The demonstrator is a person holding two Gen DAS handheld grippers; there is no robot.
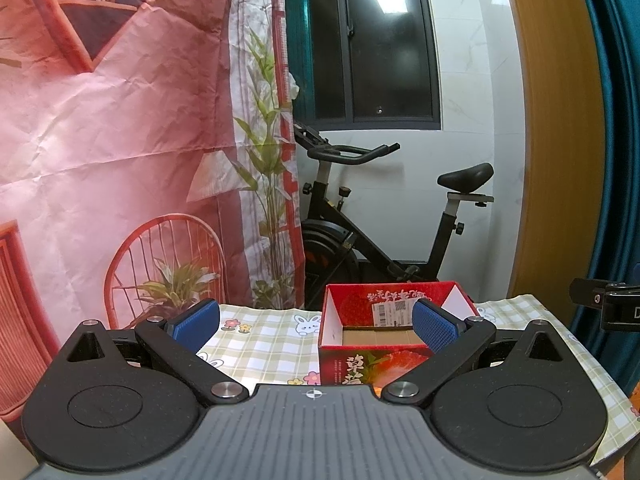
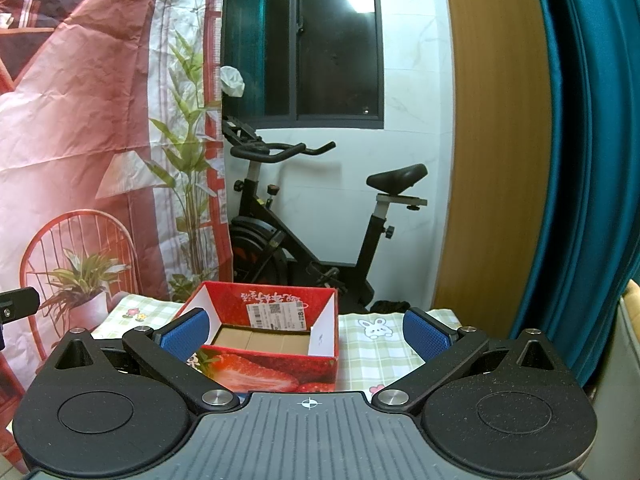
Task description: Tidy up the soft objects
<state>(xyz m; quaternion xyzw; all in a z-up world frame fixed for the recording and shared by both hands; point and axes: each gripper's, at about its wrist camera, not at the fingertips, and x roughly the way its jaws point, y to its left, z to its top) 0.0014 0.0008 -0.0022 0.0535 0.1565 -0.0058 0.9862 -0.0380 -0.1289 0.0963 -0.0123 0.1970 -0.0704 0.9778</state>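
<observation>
Right wrist view alone shows the box (image 2: 276,340) front's strawberries; both grippers' fingers (image 1: 196,326) (image 2: 424,334) spread wide, empty.

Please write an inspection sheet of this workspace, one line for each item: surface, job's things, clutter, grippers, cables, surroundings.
Surface: table with green checked tablecloth, rabbit and flower prints.
Job's things: red strawberry box open on top, bare cardboard floor inside, nothing in it; no soft objects seen.
Clutter: nothing seen.
Grippers: left gripper open, empty; right gripper open, empty; both held above the near table edge, blue fingers spread wide.
Cables: nothing seen.
Surroundings: exercise bike behind the table, printed pink backdrop, dark window, teal curtain.
</observation>
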